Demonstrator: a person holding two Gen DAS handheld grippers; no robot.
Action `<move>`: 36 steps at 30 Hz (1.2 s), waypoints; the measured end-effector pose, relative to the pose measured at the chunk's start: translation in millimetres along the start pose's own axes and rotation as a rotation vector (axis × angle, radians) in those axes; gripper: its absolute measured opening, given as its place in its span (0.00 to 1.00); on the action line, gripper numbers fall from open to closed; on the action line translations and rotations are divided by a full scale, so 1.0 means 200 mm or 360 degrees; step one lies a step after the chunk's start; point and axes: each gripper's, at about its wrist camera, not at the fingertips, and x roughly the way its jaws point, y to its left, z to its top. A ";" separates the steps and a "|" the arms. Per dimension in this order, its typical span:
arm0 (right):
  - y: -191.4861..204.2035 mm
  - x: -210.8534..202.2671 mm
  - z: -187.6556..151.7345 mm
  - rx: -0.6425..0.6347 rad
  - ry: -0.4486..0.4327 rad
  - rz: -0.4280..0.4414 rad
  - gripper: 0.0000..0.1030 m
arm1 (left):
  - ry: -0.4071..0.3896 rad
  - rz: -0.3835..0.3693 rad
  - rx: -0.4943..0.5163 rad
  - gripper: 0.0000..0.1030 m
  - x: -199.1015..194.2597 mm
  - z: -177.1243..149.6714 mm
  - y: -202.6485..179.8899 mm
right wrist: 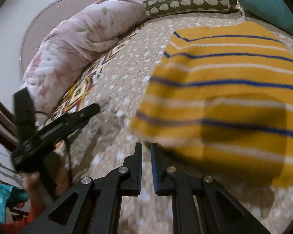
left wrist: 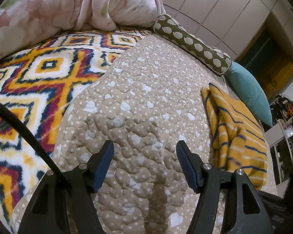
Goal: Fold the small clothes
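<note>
Right wrist: fingers (right wrist: pixel 146 146) nearly closed, empty.

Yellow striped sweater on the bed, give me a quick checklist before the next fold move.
1. Sweater lying on the quilt: ok.
2. Sweater flat: not ok, bunched in the left wrist view.
3. Left gripper open and empty: ok.
4. Right gripper gripping the sweater edge: cannot tell; jaws nearly shut, picture blurred.
5. Quilt beside the sweater free for folding: ok.
</note>
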 end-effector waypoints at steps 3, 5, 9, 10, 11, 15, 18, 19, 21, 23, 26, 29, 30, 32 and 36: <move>0.03 -0.14 0.00 -0.0062 -0.0151 -0.0087 0.10 | -0.0001 0.0006 0.0010 0.65 0.00 0.00 0.00; -0.01 -0.24 0.03 -0.0018 -0.0297 -0.0163 0.10 | -0.0007 0.0034 0.0042 0.66 0.00 0.00 -0.01; -0.22 -0.22 0.04 0.0246 -0.0327 -0.0262 0.14 | -0.0014 0.0086 0.0106 0.69 0.01 -0.02 -0.04; -0.26 -0.18 0.02 0.0300 -0.0273 -0.0270 0.14 | -0.0014 0.0093 0.0118 0.69 0.01 -0.02 -0.04; -0.30 -0.13 -0.03 0.0343 -0.0206 -0.0239 0.14 | -0.0013 0.0095 0.0125 0.71 0.01 -0.03 -0.04; -0.28 -0.18 -0.17 0.0277 -0.0187 -0.0220 0.14 | -0.0003 0.0097 0.0130 0.74 0.03 -0.03 -0.06; -0.28 -0.34 -0.21 0.0280 -0.0326 -0.0278 0.14 | 0.0001 0.0123 0.0171 0.78 0.04 -0.03 -0.08; -0.28 -0.40 -0.21 0.0281 -0.0408 -0.0319 0.14 | 0.0004 0.0135 0.0191 0.79 0.04 -0.04 -0.09; -0.32 -0.52 -0.20 0.0342 -0.0556 -0.0376 0.14 | 0.0009 0.0176 0.0246 0.82 0.06 -0.05 -0.12; -0.42 -0.56 -0.17 0.0433 -0.0584 -0.0330 0.14 | 0.0011 0.0222 0.0298 0.83 0.07 -0.06 -0.15; -0.53 -0.46 -0.18 0.0506 -0.0485 -0.0308 0.14 | 0.0013 0.0262 0.0343 0.85 0.08 -0.07 -0.17; -0.59 -0.40 -0.25 0.0541 -0.0430 -0.0277 0.14 | 0.0027 0.0288 0.0362 0.86 0.10 -0.08 -0.18; -0.59 -0.42 -0.28 0.0534 -0.0449 -0.0269 0.14 | 0.0039 0.0305 0.0379 0.88 0.11 -0.08 -0.19; -0.59 -0.45 -0.31 0.0533 -0.0449 -0.0263 0.15 | 0.0072 0.0347 0.0435 0.92 0.14 -0.08 -0.22; -0.62 -0.47 -0.41 0.0557 -0.0376 -0.0288 0.27 | 0.0111 0.0428 0.0513 0.95 0.17 -0.09 -0.26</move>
